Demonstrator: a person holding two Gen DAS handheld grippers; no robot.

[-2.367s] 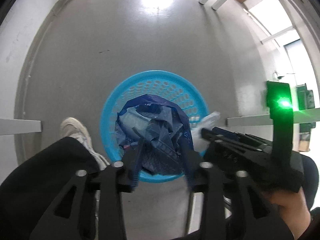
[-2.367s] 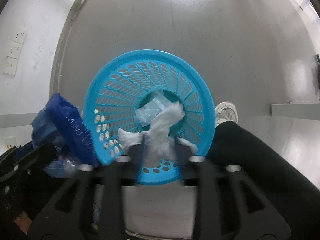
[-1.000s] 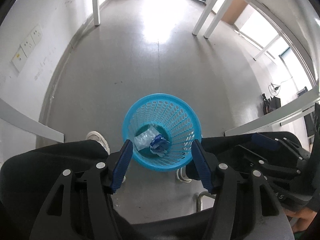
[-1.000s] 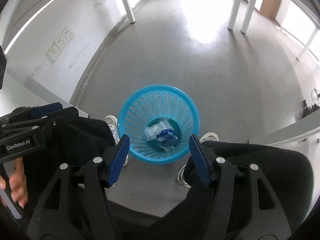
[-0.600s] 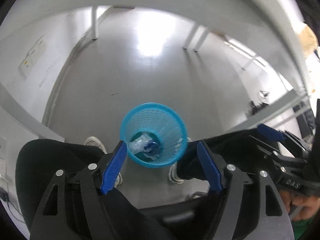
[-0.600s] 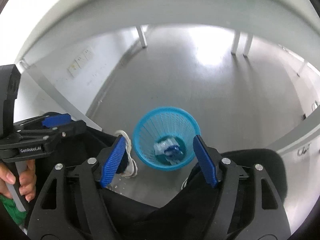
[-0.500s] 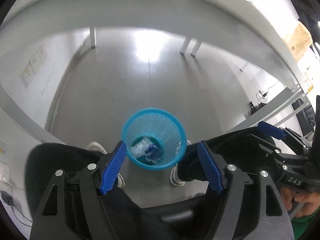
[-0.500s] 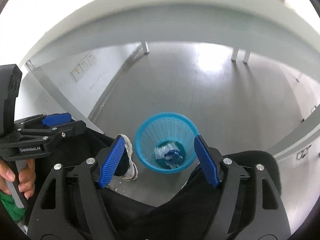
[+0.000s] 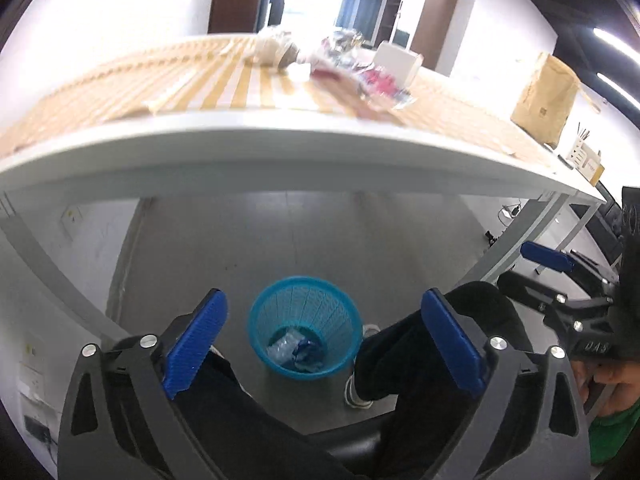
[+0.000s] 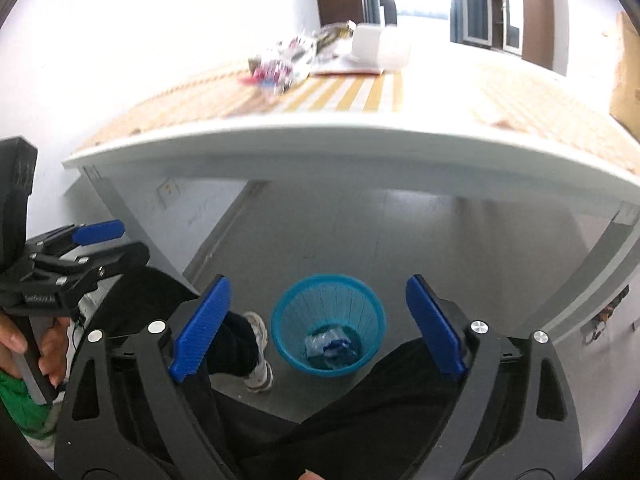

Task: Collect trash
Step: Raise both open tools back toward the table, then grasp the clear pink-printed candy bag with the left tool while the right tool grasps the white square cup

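Two grippers, left and right, have just been spreading their blue jaws wide, nothing between them. Far below on the grey floor, a turquoise lattice basket holds crumpled clear and blue trash under the striped table.

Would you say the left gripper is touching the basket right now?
Apart. The left wrist view shows the left gripper open and empty, with the basket far below on the floor.
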